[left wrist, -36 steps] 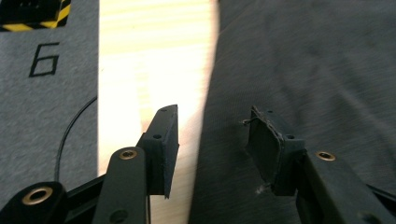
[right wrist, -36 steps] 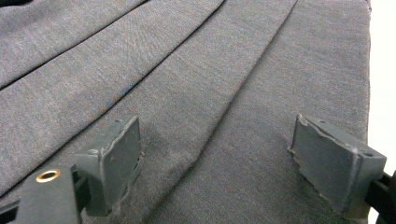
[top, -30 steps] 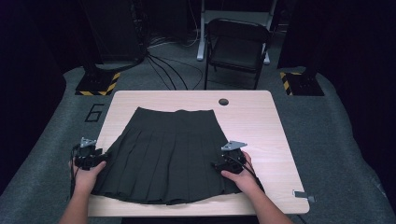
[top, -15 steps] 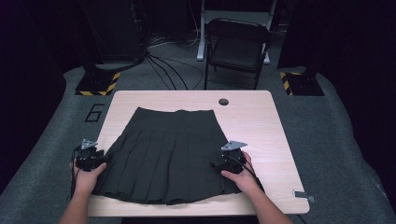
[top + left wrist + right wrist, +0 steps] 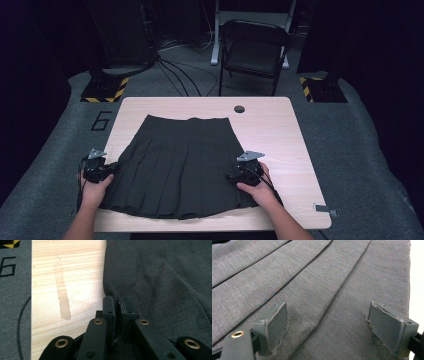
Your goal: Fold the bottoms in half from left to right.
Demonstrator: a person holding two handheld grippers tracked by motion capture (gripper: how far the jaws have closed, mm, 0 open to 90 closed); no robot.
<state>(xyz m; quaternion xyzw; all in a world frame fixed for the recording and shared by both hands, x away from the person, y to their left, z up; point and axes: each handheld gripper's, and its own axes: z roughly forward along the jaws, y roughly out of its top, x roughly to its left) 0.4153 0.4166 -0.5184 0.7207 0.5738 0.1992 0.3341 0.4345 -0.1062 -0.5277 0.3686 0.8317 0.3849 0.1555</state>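
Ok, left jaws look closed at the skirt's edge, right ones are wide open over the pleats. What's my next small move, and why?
Probably close the right gripper on the skirt. Its jaws stand open with pleated cloth between them, while the left gripper is shut at the skirt's side edge, so only one side seems held.

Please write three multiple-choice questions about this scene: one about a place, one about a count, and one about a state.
1. Where does the dark pleated fabric skirt lie?
A. on the light wooden table
B. on the black folding chair
C. on the grey floor

2. How many round holes show in the tabletop?
A. none
B. one
C. three

3. How stand the jaws of the right gripper?
A. shut on the skirt
B. shut on nothing
C. wide apart over the skirt

Key: 1 A, the skirt is spread flat on the table; 2 B, one hole near the far edge; 3 C, the right gripper view shows cloth between separated pads.
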